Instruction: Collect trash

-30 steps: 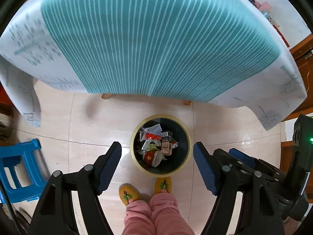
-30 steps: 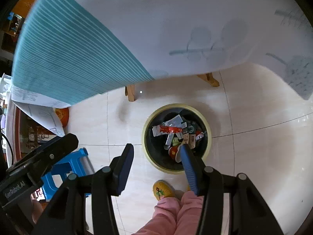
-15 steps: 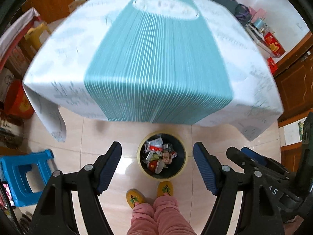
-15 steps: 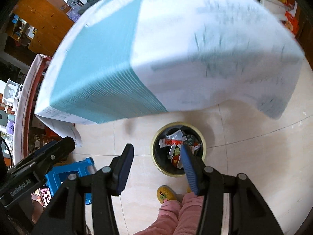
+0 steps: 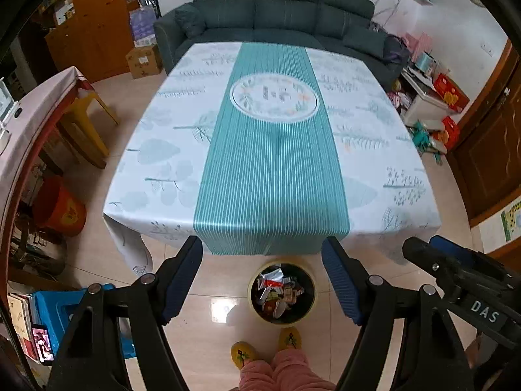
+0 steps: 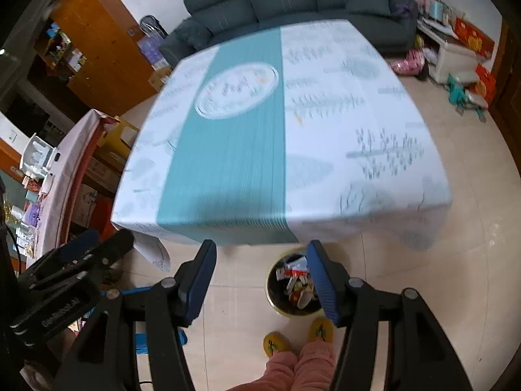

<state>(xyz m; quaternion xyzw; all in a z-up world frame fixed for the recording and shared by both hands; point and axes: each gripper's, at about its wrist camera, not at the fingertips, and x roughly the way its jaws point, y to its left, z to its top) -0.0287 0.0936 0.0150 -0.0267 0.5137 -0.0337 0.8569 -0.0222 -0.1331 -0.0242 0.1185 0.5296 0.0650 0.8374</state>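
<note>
A round yellow-rimmed bin (image 5: 282,290) full of wrappers and crushed cans stands on the tiled floor just in front of the table; it also shows in the right wrist view (image 6: 293,288). My left gripper (image 5: 264,254) is open and empty, held high above the floor with the bin between its fingers in view. My right gripper (image 6: 260,257) is open and empty too, its right finger overlapping the bin's edge in view. The table (image 5: 273,150) under a white and teal cloth shows no trash on top.
A dark sofa (image 5: 280,9) stands behind the table. A blue stool (image 5: 65,312) sits on the floor at left, a red bucket (image 5: 60,208) beyond it. Boxes and clutter (image 5: 433,97) line the right wall. The person's slippered feet (image 5: 267,347) are by the bin.
Both grippers have risen from low over the bin and tilted up, so the whole table top and the sofa have come into view. Both stayed open and empty.
</note>
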